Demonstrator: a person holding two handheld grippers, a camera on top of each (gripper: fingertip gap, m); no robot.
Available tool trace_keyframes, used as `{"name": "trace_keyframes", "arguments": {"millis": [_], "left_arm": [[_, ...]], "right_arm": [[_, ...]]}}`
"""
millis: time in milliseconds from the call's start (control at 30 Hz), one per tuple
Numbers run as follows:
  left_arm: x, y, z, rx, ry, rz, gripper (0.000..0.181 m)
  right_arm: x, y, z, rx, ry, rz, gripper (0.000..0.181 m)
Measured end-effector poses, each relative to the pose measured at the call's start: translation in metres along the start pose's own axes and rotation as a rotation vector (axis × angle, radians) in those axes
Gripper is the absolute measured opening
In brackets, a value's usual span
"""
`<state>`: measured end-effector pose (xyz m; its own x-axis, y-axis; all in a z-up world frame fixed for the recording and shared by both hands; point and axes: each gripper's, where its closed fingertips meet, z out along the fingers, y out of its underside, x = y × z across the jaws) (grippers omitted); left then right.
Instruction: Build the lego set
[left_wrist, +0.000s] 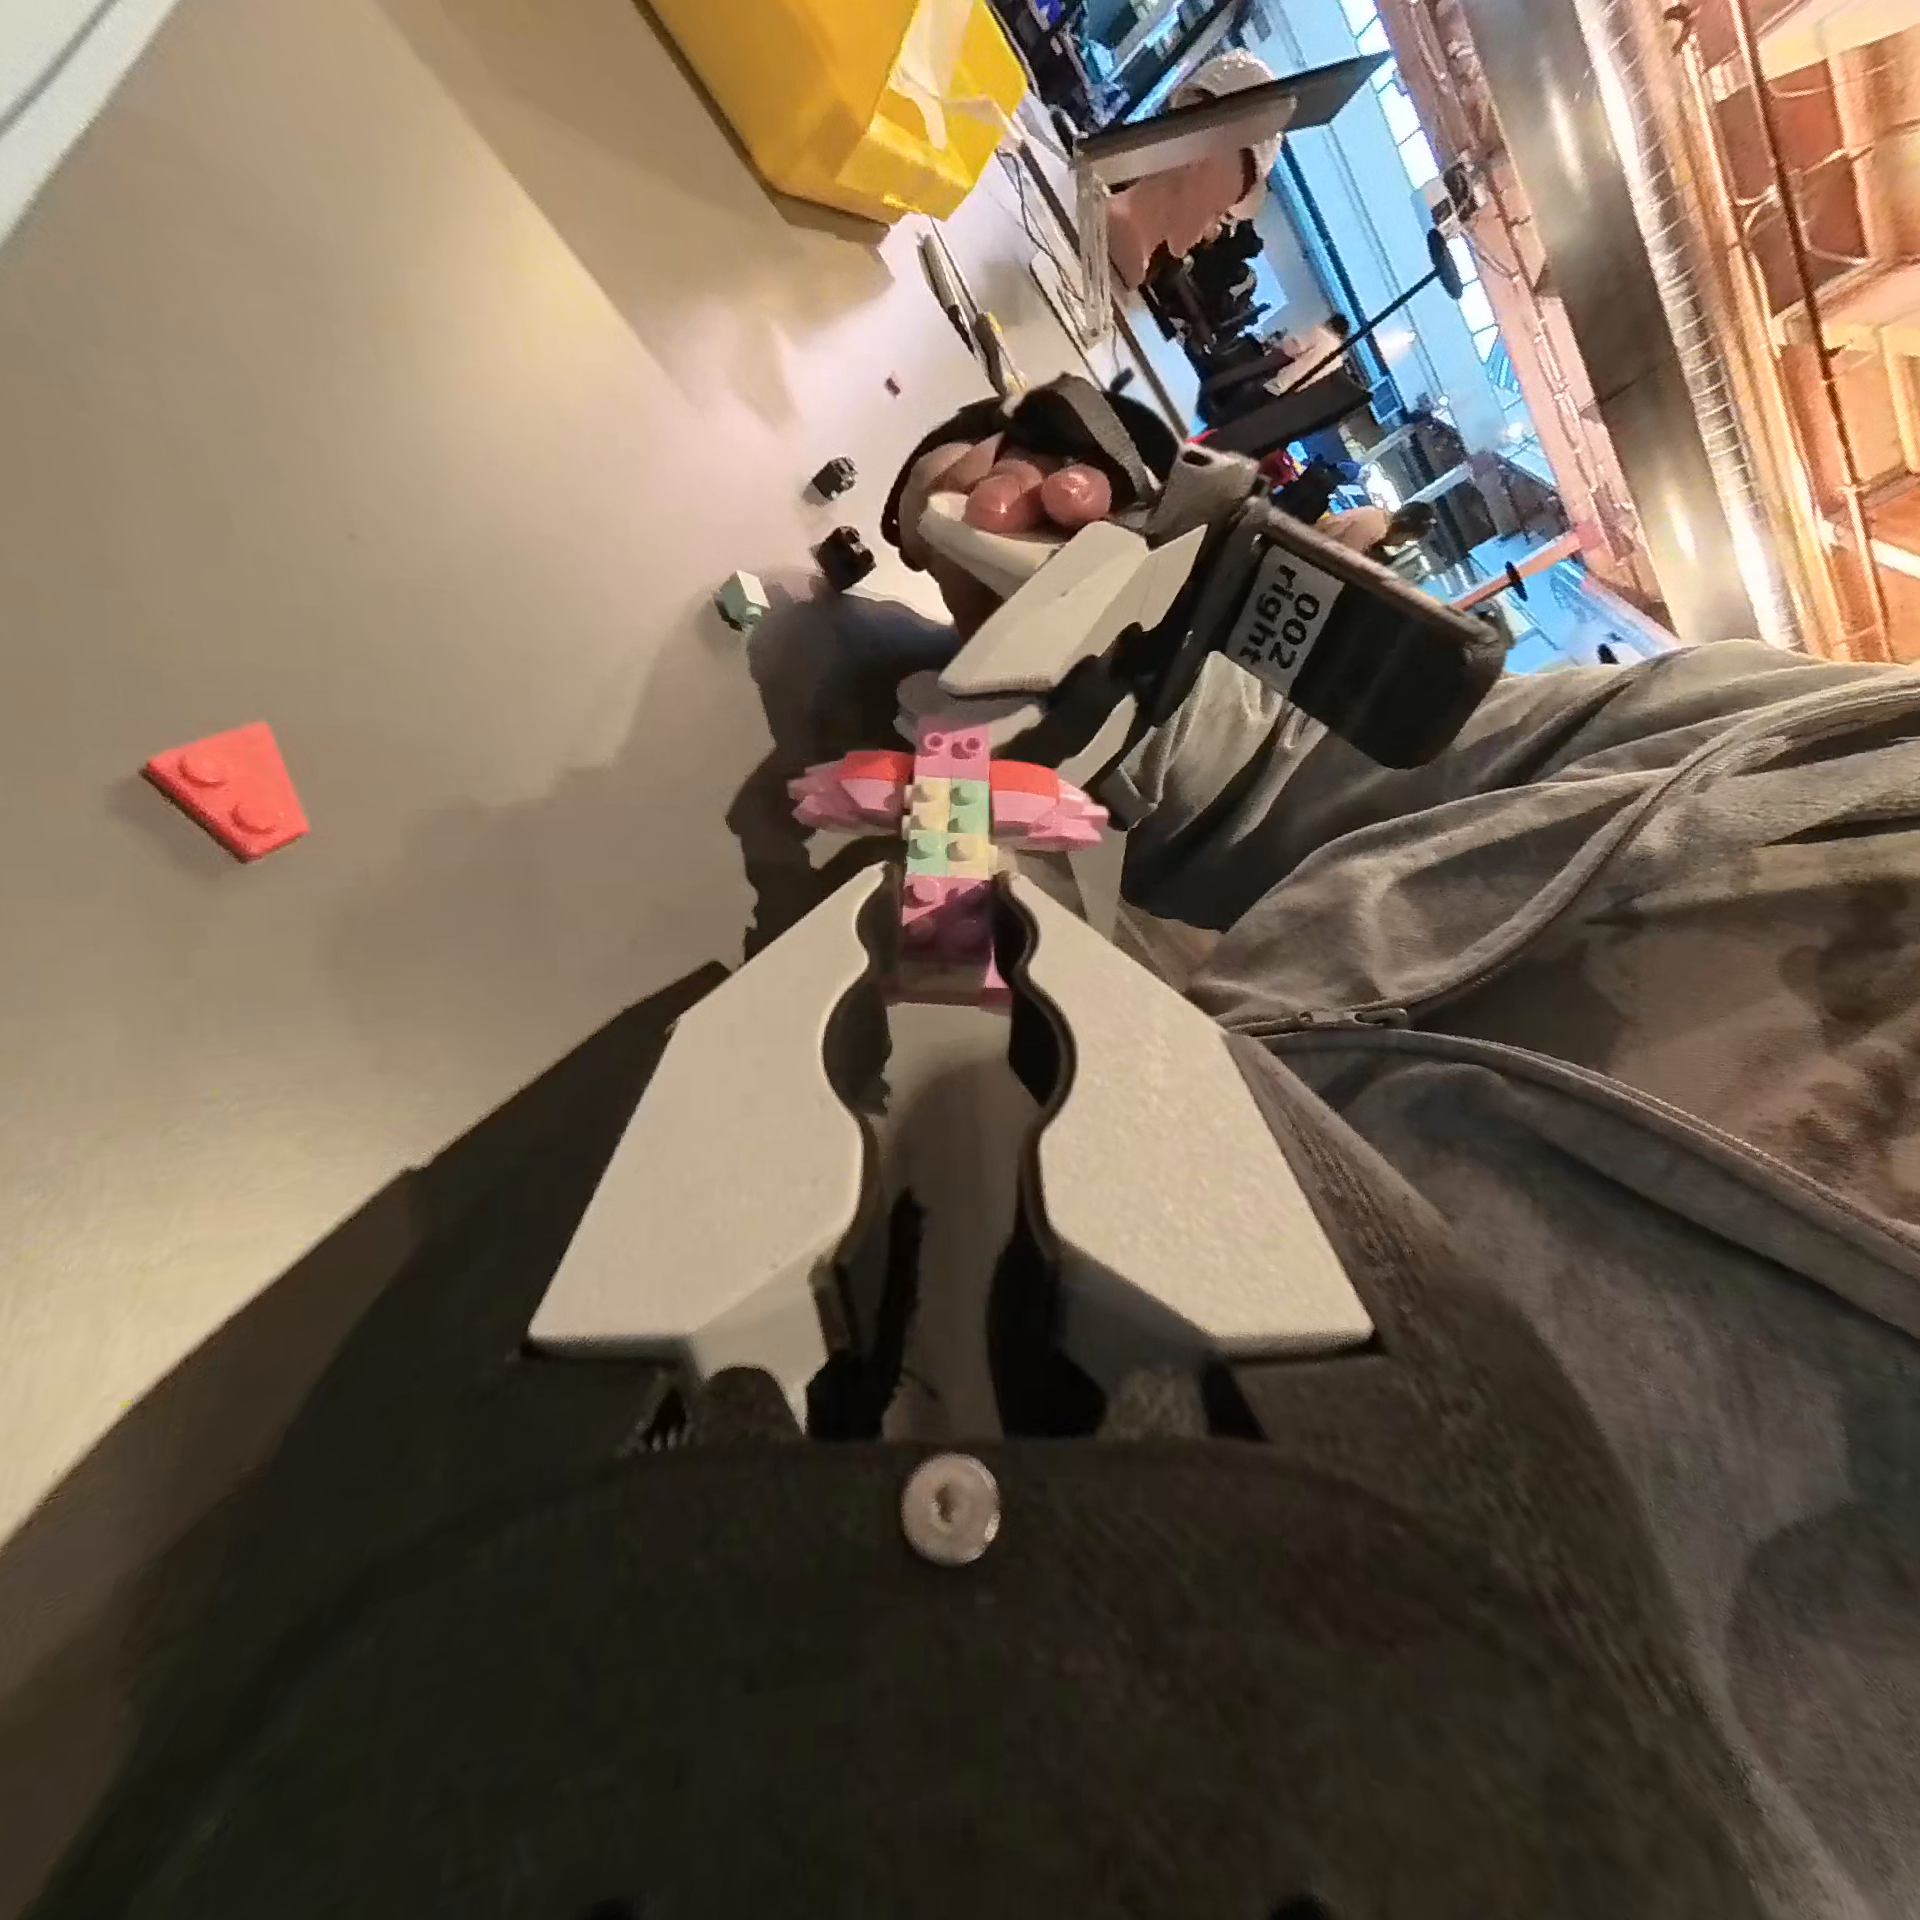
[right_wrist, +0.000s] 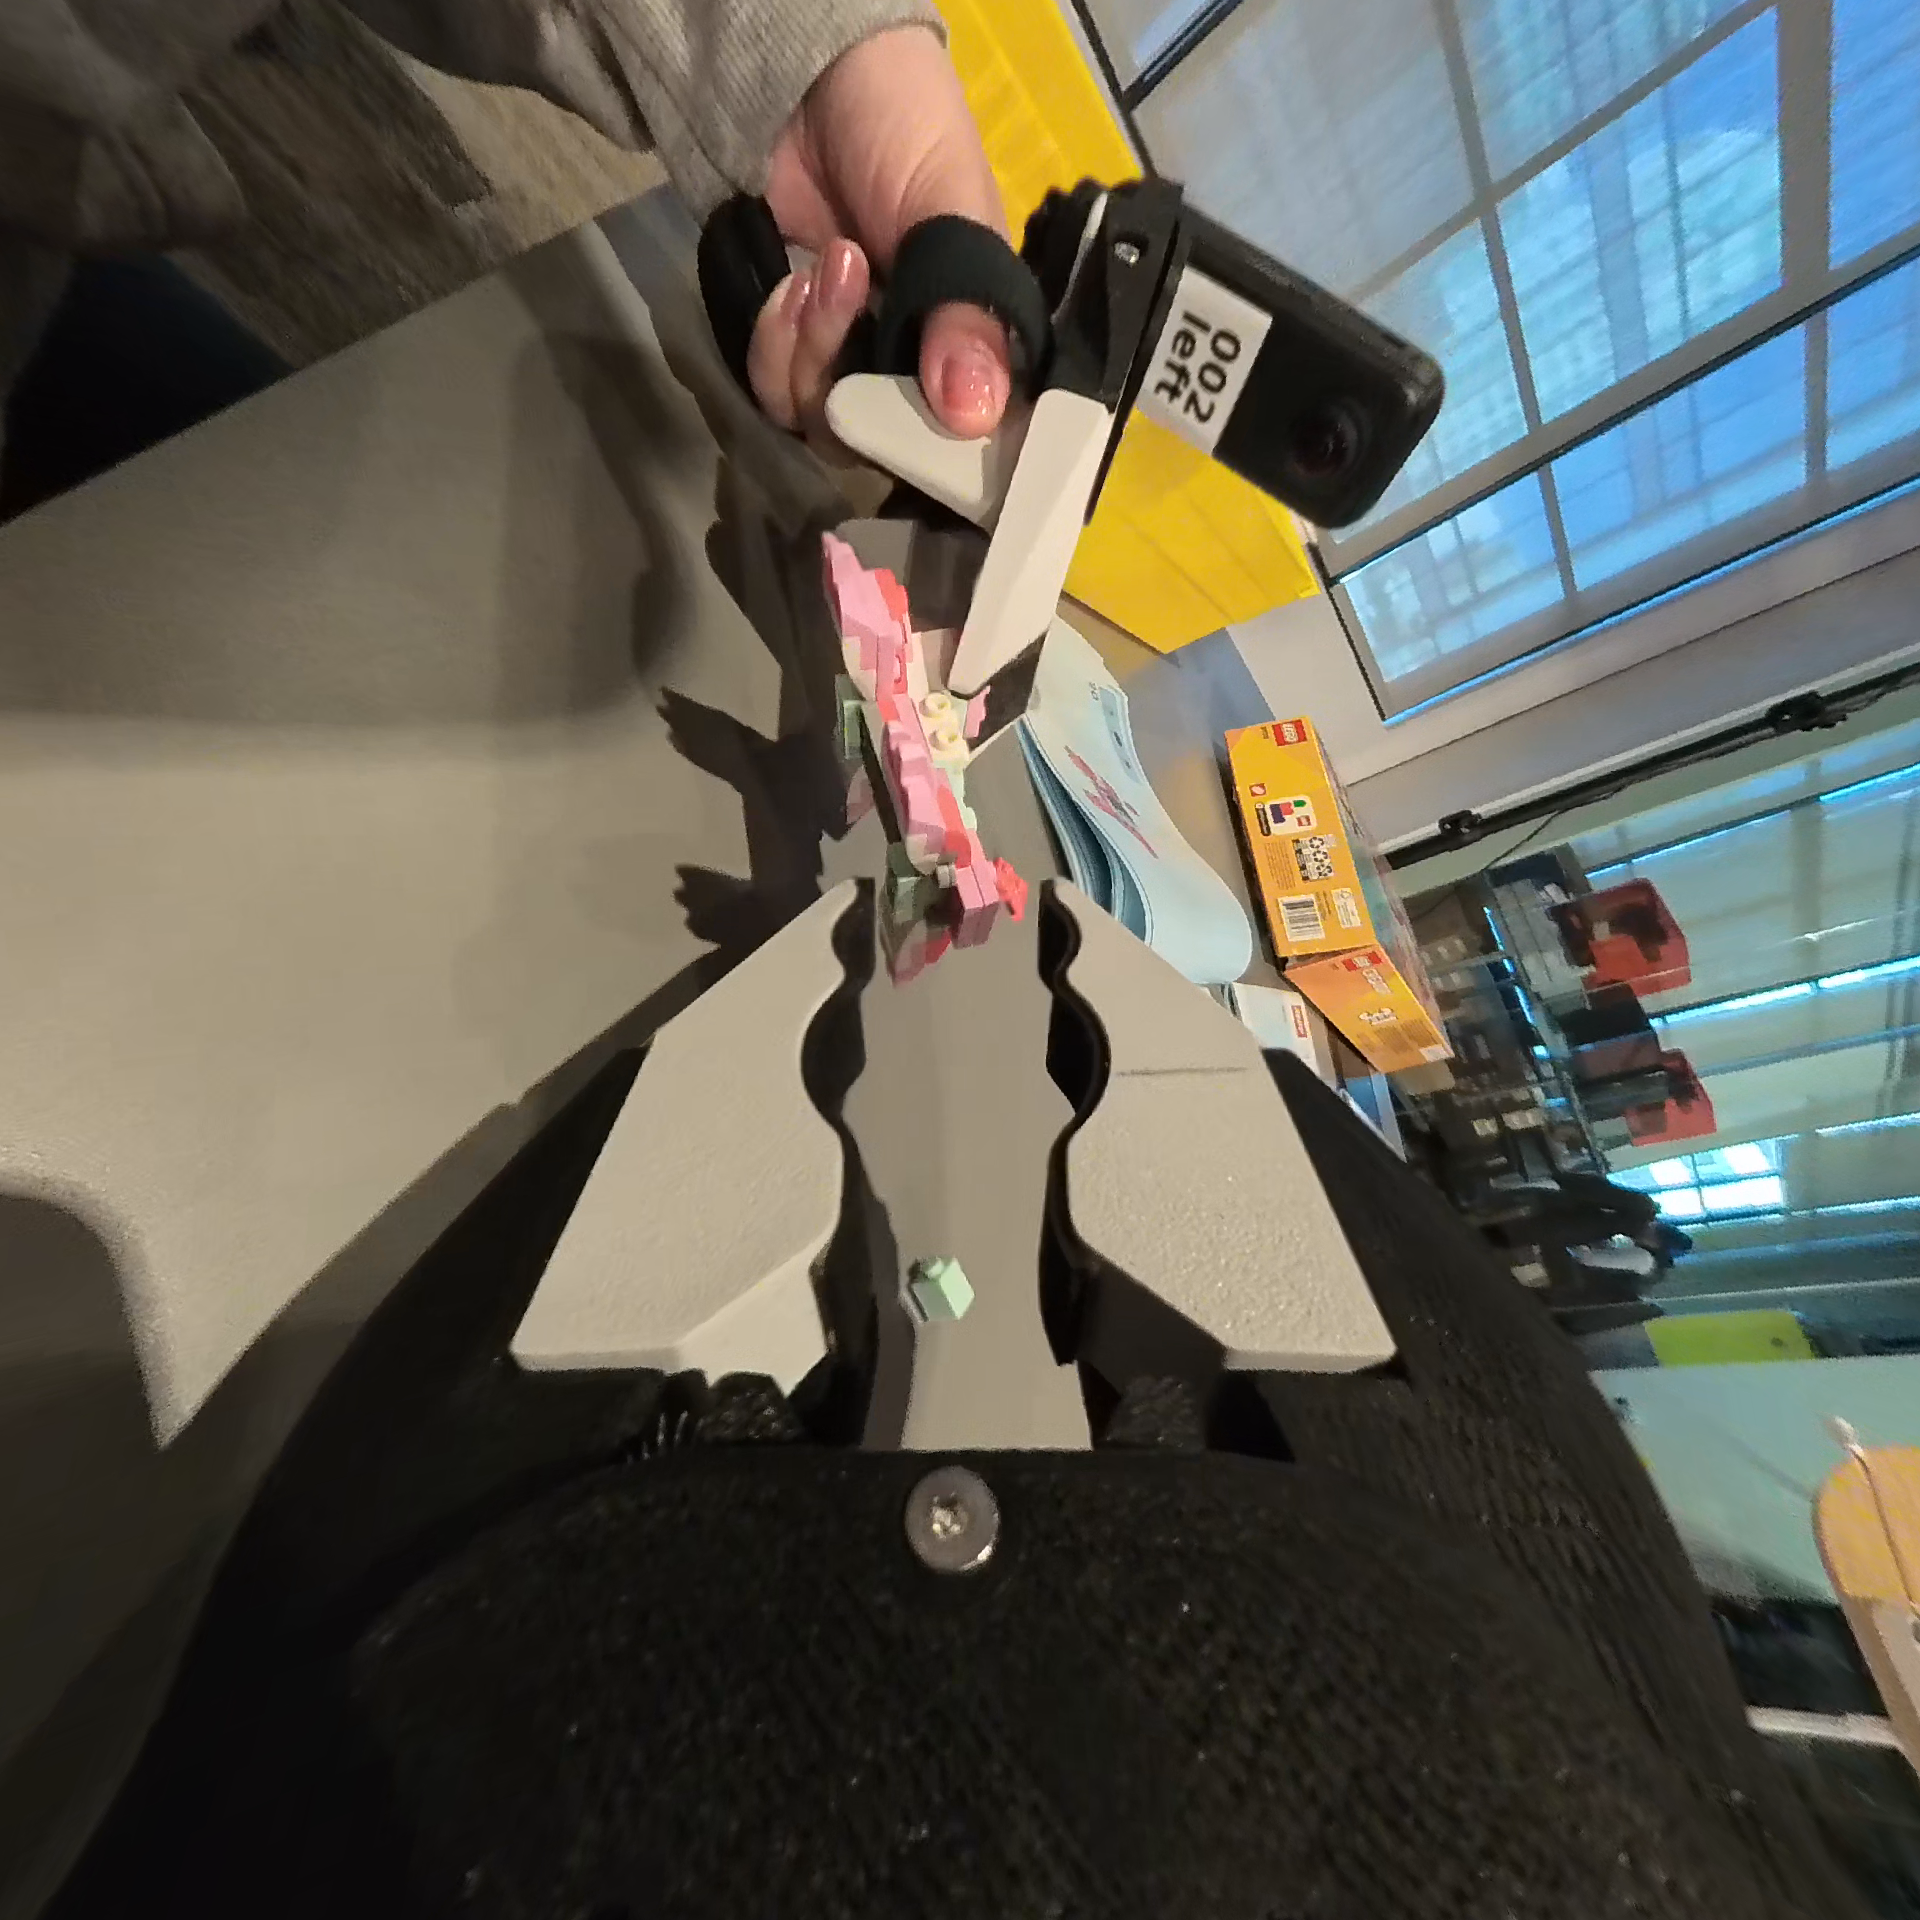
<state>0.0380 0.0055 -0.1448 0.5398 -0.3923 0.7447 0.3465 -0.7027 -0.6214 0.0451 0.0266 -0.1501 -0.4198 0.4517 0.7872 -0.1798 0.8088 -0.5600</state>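
Note:
A small pastel lego model (left_wrist: 940, 831), pink with mint and yellow bricks and red-pink wings, is held in the air above the table. My left gripper (left_wrist: 948, 881) is shut on its lower pink end. In the right wrist view the model (right_wrist: 914, 790) runs from the left gripper's fingertips (right_wrist: 971, 675) to my right gripper (right_wrist: 954, 894). The right gripper's jaws stand apart on either side of the model's near end, so it is open. The right gripper also shows in the left wrist view (left_wrist: 935, 707), at the model's far end.
On the table lie a red wedge plate (left_wrist: 229, 790), a mint brick (left_wrist: 743, 603) (right_wrist: 940, 1288) and two black pieces (left_wrist: 836, 514). A yellow bin (left_wrist: 883, 94) stands at the back. A booklet (right_wrist: 1122, 821) and orange boxes (right_wrist: 1309, 842) lie to the right. The person's grey sleeve (left_wrist: 1455, 935) is close. Both grippers' tips are close together, under 4 cm apart.

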Motion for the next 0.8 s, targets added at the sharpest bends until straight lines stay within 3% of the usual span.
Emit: {"name": "trace_keyframes", "arguments": {"millis": [100, 267, 400, 567, 700, 800], "left_arm": [[0.002, 0.001, 0.003, -0.009, 0.023, 0.0, 0.015], [0.005, -0.007, 0.001, 0.039, 0.04, 0.031, 0.016], [0.016, -0.023, -0.006, 0.147, 0.073, 0.117, 0.055], [0.017, -0.021, -0.007, 0.143, -0.037, 0.405, 0.095], [0.005, -0.016, -0.011, 0.095, -0.206, 0.685, 0.113], [-0.012, -0.009, -0.006, 0.01, -0.279, 0.709, 0.117]], "right_arm": [[-0.003, -0.002, 0.0, 0.01, -0.013, -0.005, 0.02], [0.002, -0.002, -0.001, -0.02, 0.036, -0.06, 0.019], [0.011, 0.006, 0.001, -0.092, 0.102, -0.103, 0.019], [0.015, 0.022, 0.004, -0.164, 0.117, -0.039, 0.018], [0.023, 0.027, 0.001, -0.141, 0.122, 0.118, 0.018], [0.026, 0.027, -0.001, -0.106, 0.103, 0.225, 0.018]]}}
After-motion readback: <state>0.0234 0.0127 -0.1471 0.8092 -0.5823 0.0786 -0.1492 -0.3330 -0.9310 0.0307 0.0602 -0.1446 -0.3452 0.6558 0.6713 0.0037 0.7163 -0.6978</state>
